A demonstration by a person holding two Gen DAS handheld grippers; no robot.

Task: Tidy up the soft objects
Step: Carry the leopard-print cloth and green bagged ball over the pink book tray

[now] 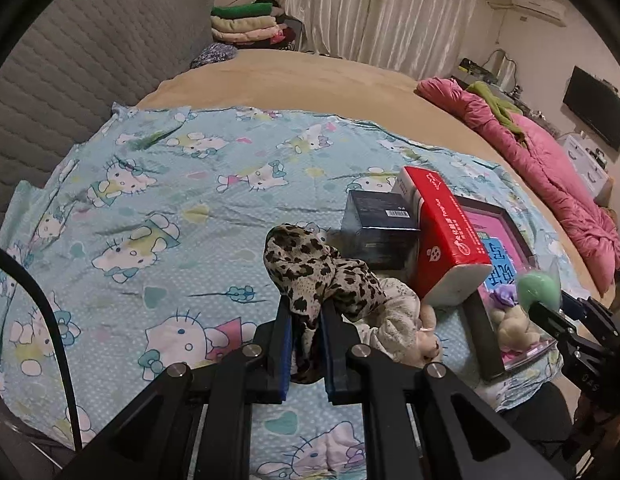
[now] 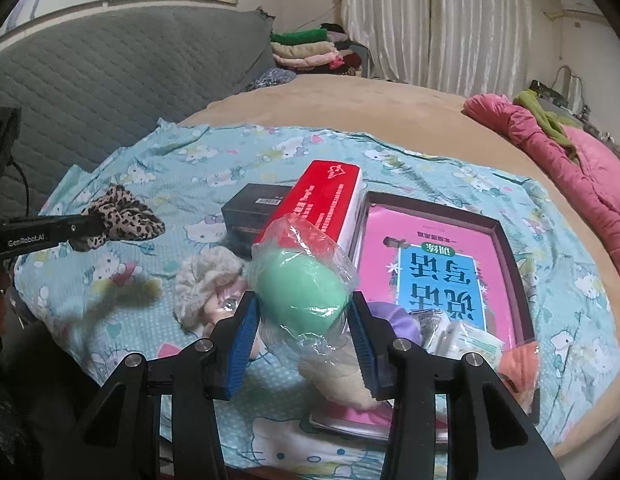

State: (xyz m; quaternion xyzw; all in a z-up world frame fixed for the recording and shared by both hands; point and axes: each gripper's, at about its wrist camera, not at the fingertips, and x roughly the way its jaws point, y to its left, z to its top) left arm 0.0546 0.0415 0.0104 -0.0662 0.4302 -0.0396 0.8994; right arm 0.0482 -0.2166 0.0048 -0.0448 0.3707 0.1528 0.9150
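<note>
My left claw is pinched nearly shut on the leopard-print scrunchie, which bunches up ahead of the tips. My right claw stands partly open, pads pressing the plastic-wrapped green sponge. The dark tray lies just ahead and right of it, so I judge the right hand nearer; the sponge's long axis runs along the fingers.

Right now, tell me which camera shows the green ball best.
The right wrist view: the green ball, in clear wrap, fills the centre between the right gripper pads. The left wrist view shows it only small, near the right edge, at that gripper's tip.
</note>
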